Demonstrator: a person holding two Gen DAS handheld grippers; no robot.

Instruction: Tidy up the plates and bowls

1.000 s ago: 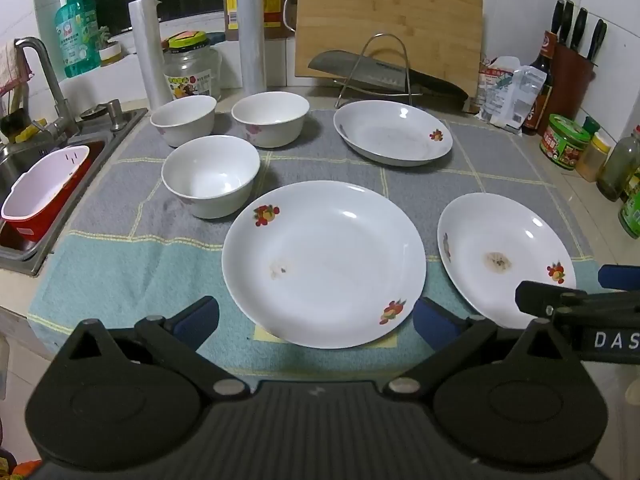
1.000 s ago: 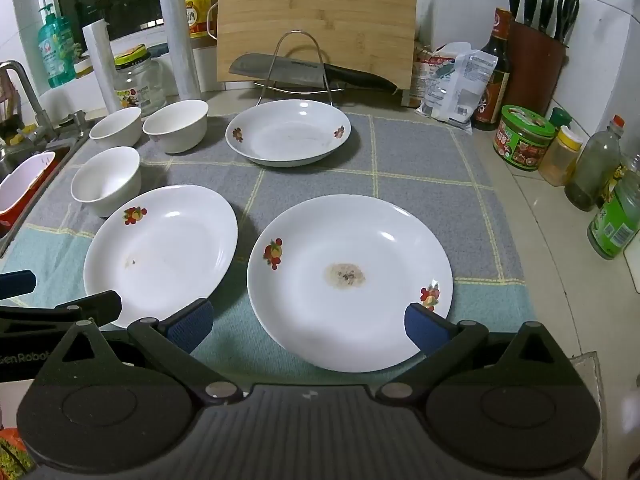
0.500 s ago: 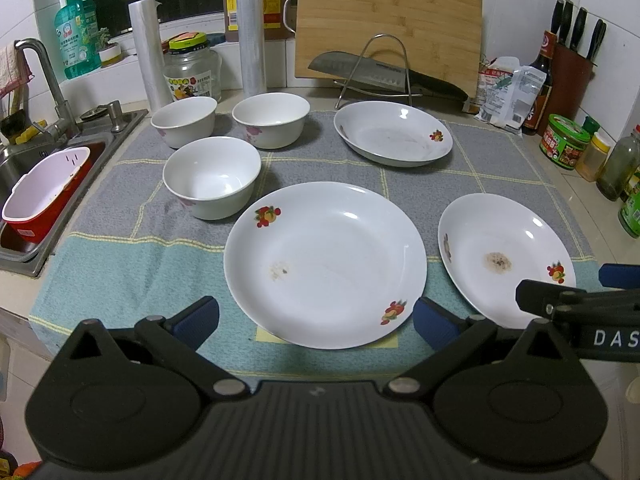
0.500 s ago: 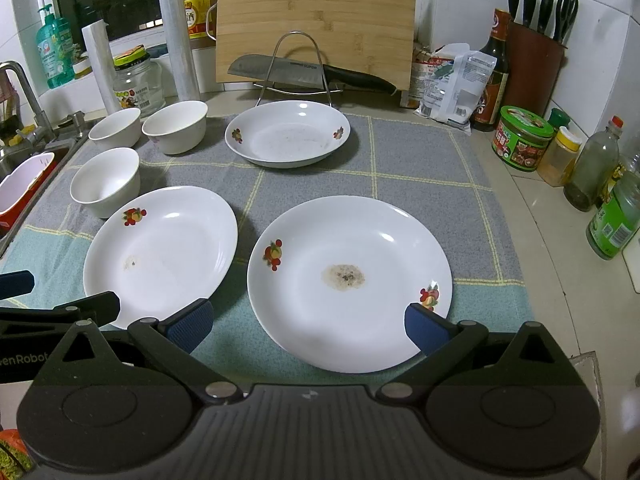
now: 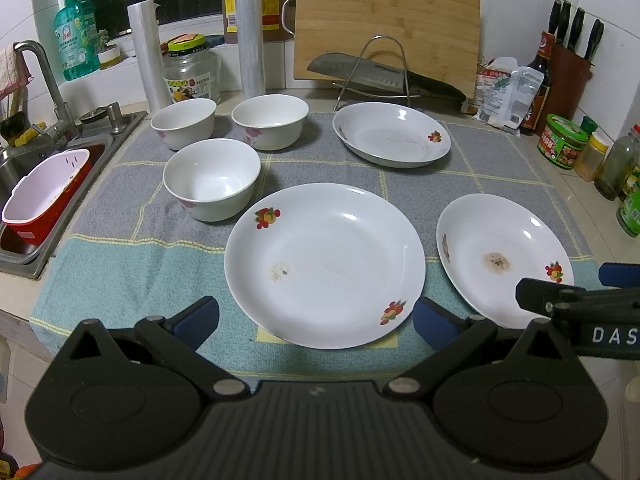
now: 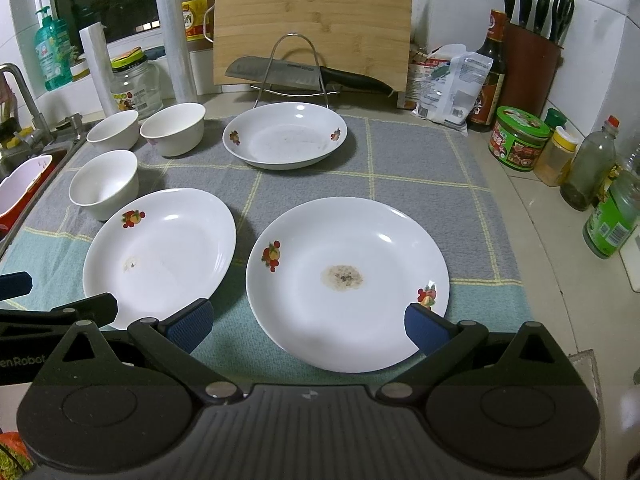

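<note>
Countertop towel [image 5: 120, 264]: plates [image 5: 324, 264] lie just ahead of both wide-open, empty tongs [image 5: 316, 316].

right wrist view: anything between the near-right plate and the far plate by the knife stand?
Nothing. Only bare grey checked cloth lies between the near-right plate and the far plate, clearest in the right wrist view.

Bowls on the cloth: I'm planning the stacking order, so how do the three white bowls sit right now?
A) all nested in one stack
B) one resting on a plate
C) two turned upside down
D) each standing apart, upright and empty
D: the near bowl, the back left bowl and the back right bowl each stand alone on the cloth, openings up, nothing inside.
</note>
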